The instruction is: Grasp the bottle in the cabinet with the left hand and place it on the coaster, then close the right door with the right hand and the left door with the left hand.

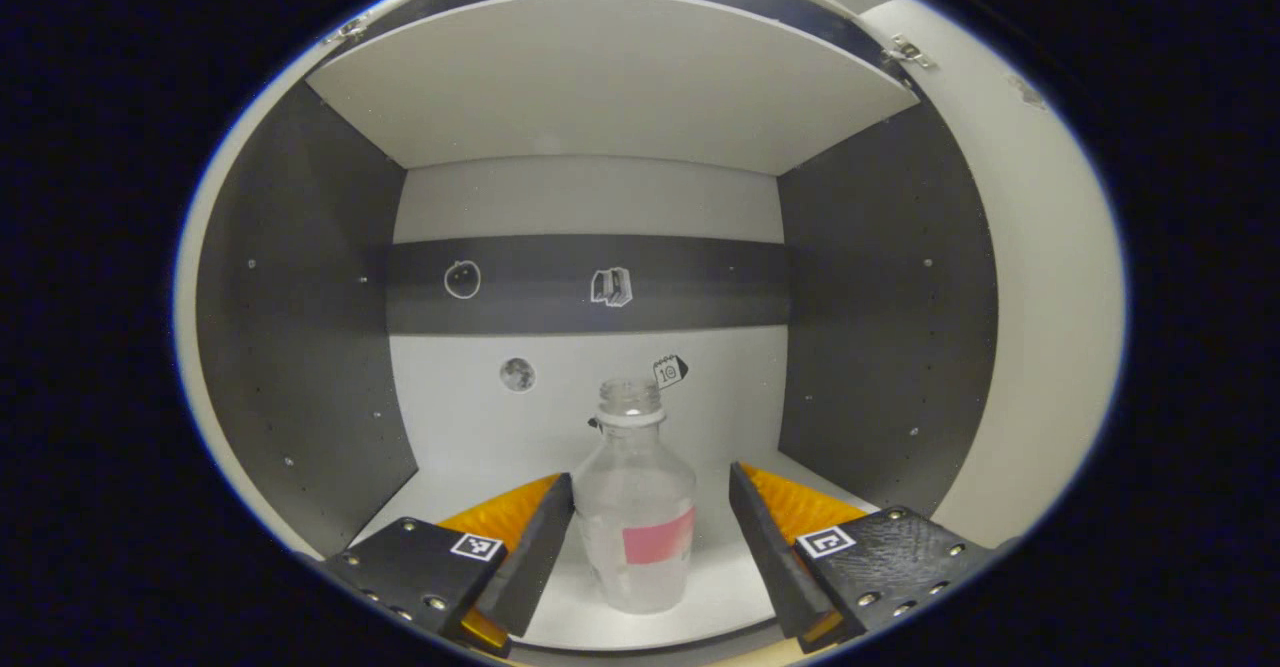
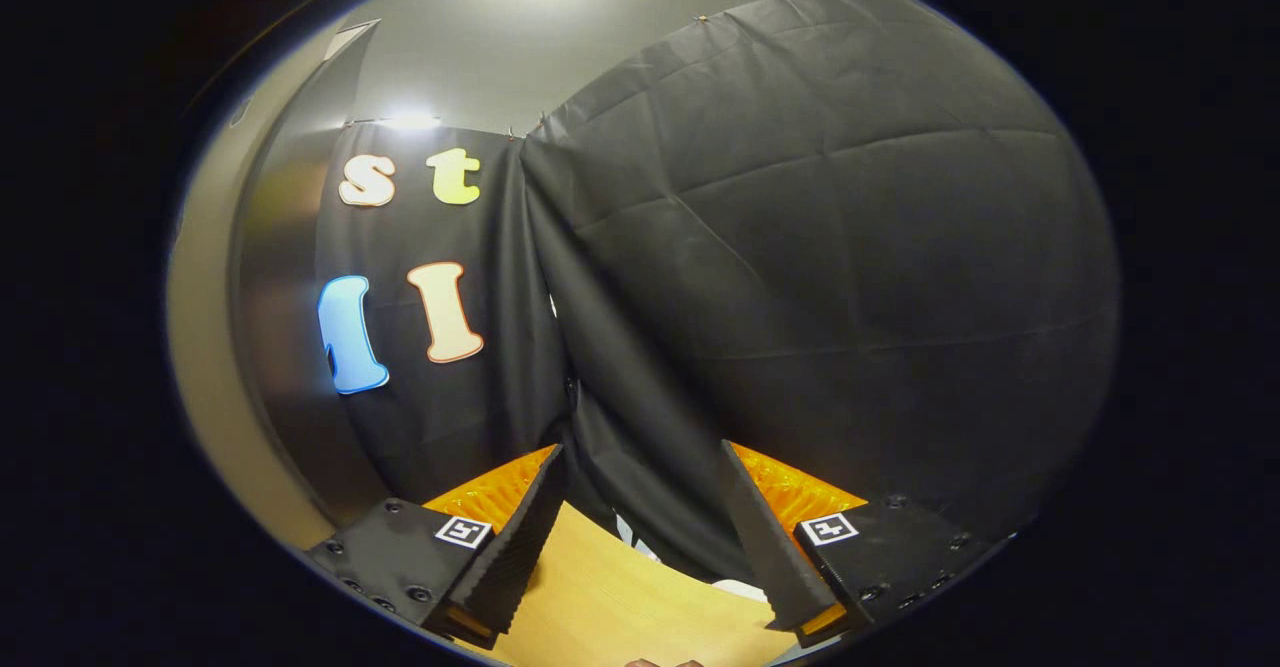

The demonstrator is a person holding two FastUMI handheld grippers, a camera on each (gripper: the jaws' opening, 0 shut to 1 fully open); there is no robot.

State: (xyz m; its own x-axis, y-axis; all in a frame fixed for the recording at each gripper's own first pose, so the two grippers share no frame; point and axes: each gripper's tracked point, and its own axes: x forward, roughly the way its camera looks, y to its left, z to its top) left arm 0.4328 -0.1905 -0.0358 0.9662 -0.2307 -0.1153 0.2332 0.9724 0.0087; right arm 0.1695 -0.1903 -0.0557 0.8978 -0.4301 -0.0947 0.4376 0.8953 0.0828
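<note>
Left claw (image 1: 650, 507) stood apart around the bottle (image 1: 636, 507) inside the cabinet (image 1: 600, 87); right claw (image 2: 640, 507) gaped apart above the tabletop (image 2: 620, 607)

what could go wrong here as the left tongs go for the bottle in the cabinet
1. The bottle looks clear, light and uncapped; the left tongs stand open around it, one finger near its side, so a nudge might tip it.
2. It sits off-centre between the fingers, so closing may push it sideways.
3. The cabinet walls are close; lifting out could knock them.
</note>
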